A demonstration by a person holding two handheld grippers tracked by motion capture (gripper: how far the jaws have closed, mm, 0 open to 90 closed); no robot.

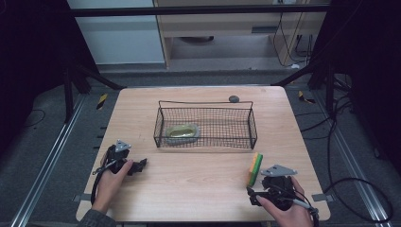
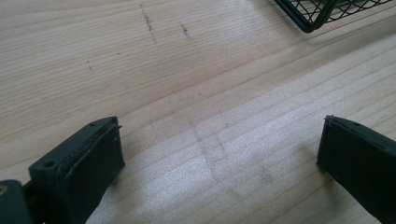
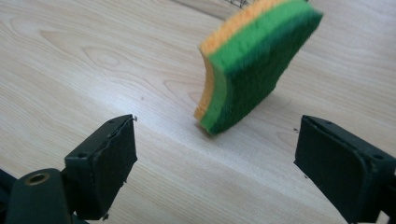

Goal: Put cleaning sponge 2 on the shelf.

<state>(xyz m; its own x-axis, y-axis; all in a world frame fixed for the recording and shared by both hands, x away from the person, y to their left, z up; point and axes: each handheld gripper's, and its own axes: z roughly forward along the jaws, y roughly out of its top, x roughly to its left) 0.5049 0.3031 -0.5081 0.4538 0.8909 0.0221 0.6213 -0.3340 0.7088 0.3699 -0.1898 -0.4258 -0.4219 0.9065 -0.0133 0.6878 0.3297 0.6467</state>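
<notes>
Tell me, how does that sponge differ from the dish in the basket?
The sponge is orange and green; the dish is dull olive and grey. The sponge stands on edge; the dish lies flat. The sponge sits on the bare table, outside the wire basket; the dish lies inside it. Neither is held.

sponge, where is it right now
In the high view the sponge stands on edge at the table's near right, between the wire basket and the right gripper, whose open jaws are just short of it.

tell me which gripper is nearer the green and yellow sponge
Right. The right gripper sits just in front of the sponge, jaws open toward it; the left gripper is far across the table.
</notes>
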